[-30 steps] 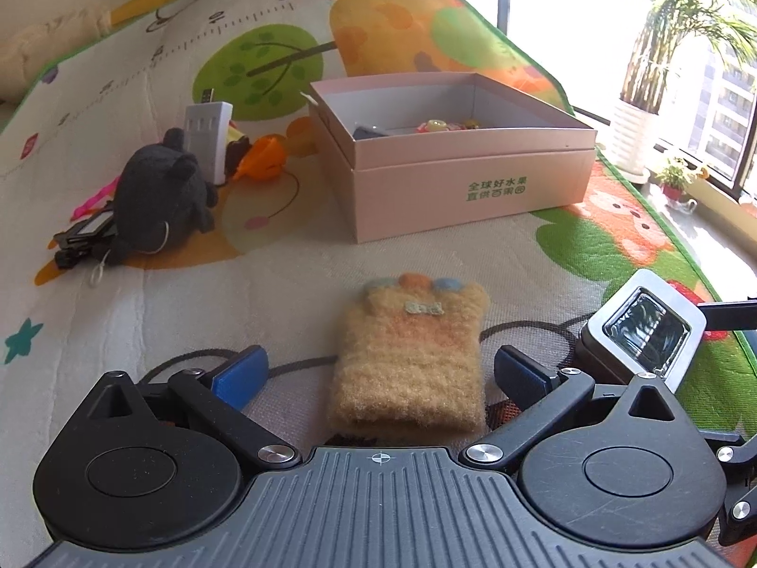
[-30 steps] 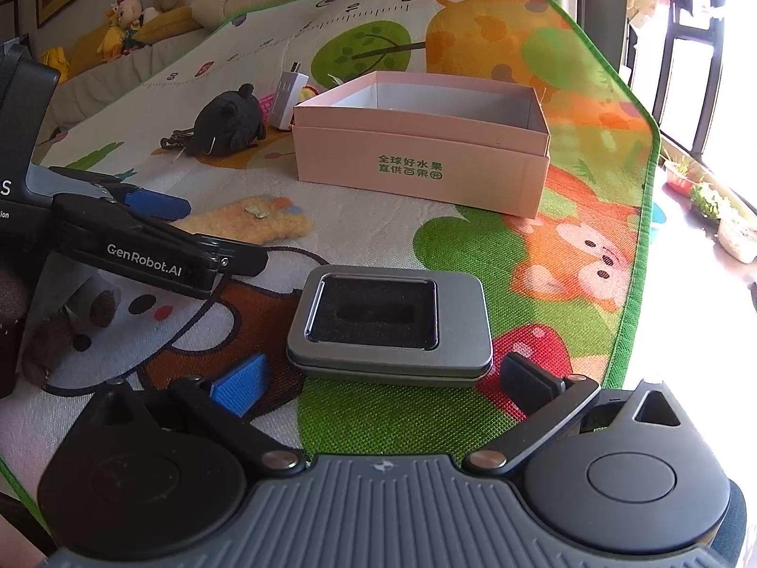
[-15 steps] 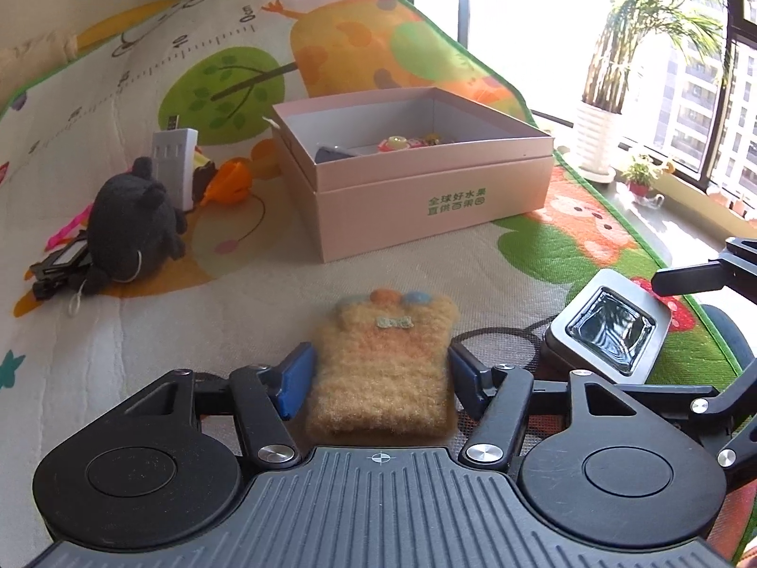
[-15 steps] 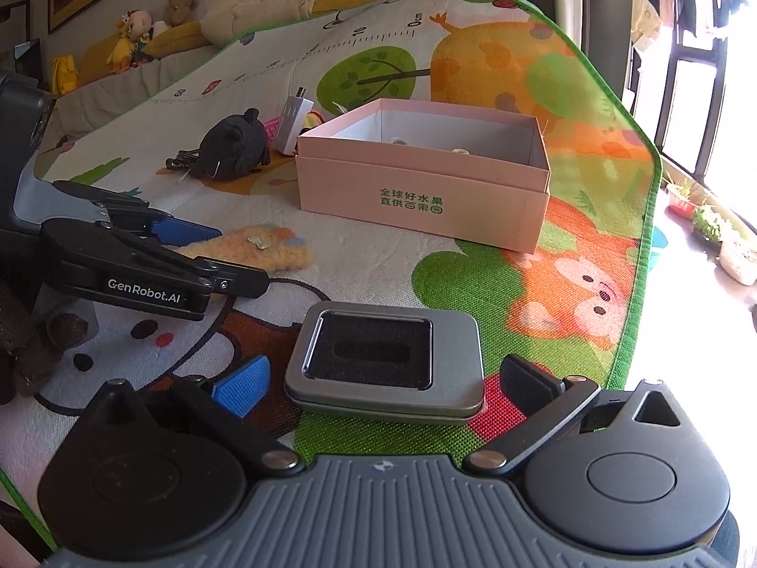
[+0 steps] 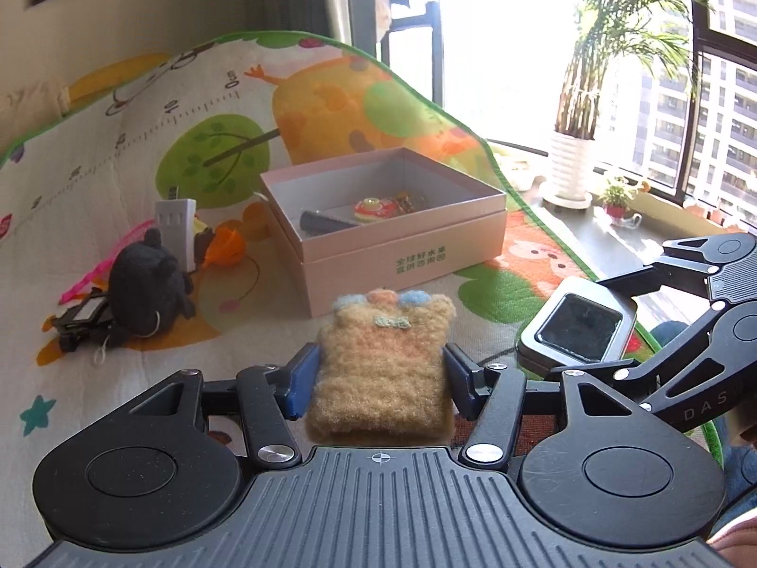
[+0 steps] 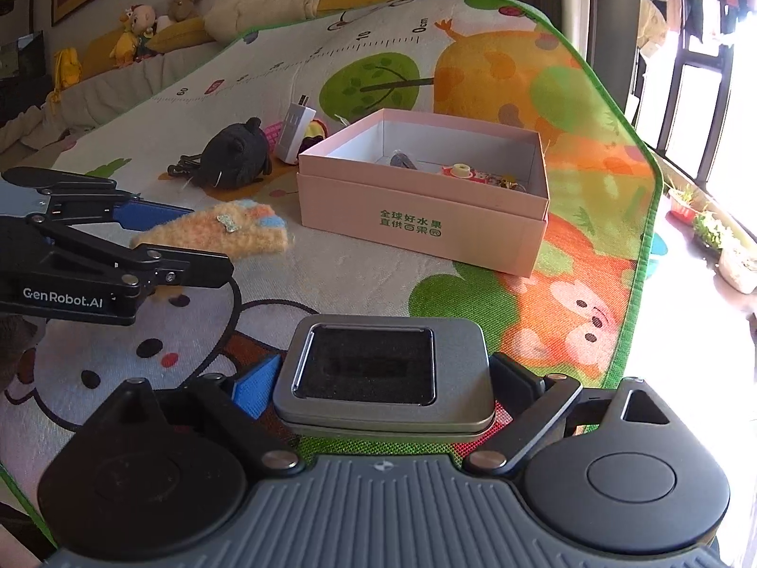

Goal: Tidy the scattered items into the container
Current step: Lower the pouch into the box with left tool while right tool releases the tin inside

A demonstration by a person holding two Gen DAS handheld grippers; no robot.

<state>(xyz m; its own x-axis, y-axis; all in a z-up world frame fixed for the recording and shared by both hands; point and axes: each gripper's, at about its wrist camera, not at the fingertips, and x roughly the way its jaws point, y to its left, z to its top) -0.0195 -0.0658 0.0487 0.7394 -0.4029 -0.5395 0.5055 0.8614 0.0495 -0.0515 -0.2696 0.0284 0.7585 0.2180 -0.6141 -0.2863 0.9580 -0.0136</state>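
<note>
since a second ago both claws have closed and lifted: the left claw (image 5: pixel 378 381) now pinches the mitt (image 5: pixel 382 364) clear of the mat (image 5: pixel 142 180), and the right claw (image 6: pixel 378 388) grips the tin (image 6: pixel 378 378). both loads look ready to carry to the box (image 5: pixel 402 255) ahead, which already holds a few trinkets.

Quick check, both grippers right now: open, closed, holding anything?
Left gripper: closed on the fuzzy orange mitten, lifted off the mat.
Right gripper: closed on the grey metal tin, also raised.
</note>
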